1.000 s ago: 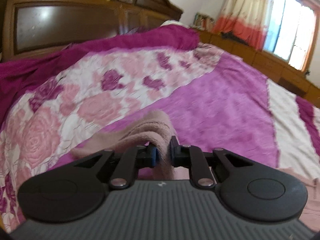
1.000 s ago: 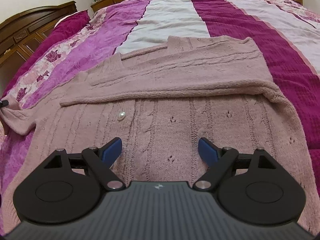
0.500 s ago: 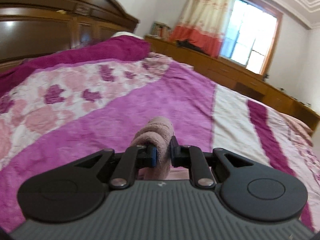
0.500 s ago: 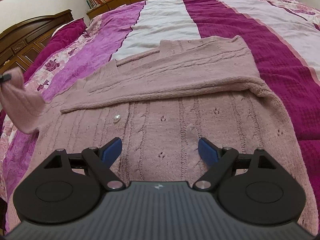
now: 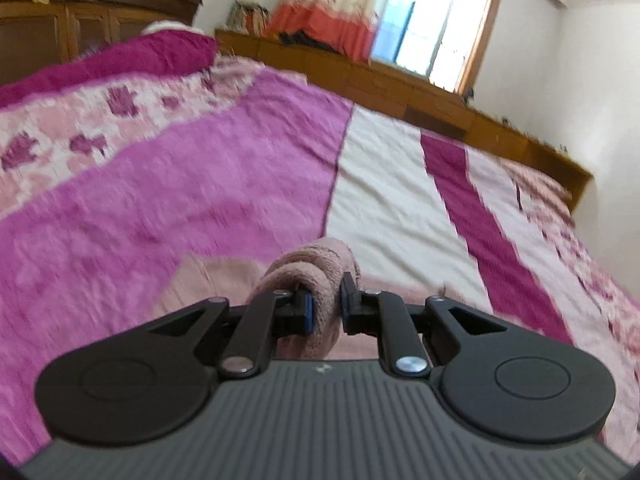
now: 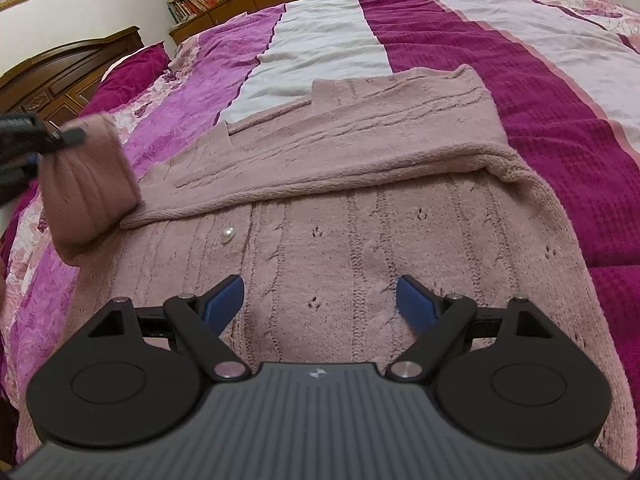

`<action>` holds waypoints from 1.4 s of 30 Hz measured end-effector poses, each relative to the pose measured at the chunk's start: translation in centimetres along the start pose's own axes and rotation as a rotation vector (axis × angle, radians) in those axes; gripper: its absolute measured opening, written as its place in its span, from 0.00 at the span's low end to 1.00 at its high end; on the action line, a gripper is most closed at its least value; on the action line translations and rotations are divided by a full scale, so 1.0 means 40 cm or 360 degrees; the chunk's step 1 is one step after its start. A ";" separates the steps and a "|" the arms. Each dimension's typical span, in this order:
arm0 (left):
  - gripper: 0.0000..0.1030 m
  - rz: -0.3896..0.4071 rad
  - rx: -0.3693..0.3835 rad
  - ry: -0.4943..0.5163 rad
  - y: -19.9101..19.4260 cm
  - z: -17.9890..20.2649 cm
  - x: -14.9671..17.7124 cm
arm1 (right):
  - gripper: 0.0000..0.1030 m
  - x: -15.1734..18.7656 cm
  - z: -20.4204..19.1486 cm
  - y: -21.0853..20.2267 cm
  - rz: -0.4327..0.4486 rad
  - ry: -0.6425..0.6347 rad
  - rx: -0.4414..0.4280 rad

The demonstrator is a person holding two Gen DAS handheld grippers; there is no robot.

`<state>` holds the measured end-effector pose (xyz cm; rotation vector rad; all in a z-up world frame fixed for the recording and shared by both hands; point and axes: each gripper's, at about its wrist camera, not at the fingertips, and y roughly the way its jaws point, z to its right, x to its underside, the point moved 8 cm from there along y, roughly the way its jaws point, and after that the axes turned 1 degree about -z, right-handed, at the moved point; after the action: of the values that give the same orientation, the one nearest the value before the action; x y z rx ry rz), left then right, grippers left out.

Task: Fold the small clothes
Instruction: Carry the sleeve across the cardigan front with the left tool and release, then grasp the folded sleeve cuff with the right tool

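Note:
A dusty-pink knitted cardigan (image 6: 360, 216) lies flat on the bed, with one sleeve (image 6: 344, 140) folded across its upper part and a pearl button (image 6: 227, 235) near the middle. My left gripper (image 5: 325, 312) is shut on the other sleeve's cuff (image 5: 316, 272) and holds it lifted; it also shows at the left edge of the right wrist view (image 6: 36, 144), with the sleeve (image 6: 86, 188) hanging over the cardigan's left side. My right gripper (image 6: 319, 304) is open and empty, low over the cardigan's lower body.
The bedspread (image 6: 540, 92) has magenta, white and floral stripes. A dark wooden headboard (image 6: 68, 76) stands at the left. A low wooden cabinet (image 5: 420, 88) and a curtained window (image 5: 432, 20) lie beyond the bed.
My left gripper has lifted the sleeve cuff off the bed and carried it to the right, towards the cardigan's body. My right gripper has stayed open over the lower body.

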<state>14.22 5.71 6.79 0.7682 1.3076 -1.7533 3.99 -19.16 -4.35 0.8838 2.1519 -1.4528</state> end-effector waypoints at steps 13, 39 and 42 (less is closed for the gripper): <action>0.17 -0.0322 -0.0011 0.0109 0.069 0.028 0.194 | 0.86 -0.003 0.005 0.004 -0.0008 0.0011 -0.0011; 0.57 -0.0505 -0.0174 0.0255 -0.081 -0.119 0.191 | 0.86 -0.098 -0.201 0.056 -0.0153 -0.0145 -0.0272; 0.57 -0.0553 -0.0306 0.0233 -0.065 -0.161 0.188 | 0.86 -0.112 -0.249 0.083 -0.0194 -0.0173 -0.0346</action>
<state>8.29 10.45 -0.06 0.5949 1.7658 -1.8259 9.75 -10.34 0.05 0.5927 2.2616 -1.2592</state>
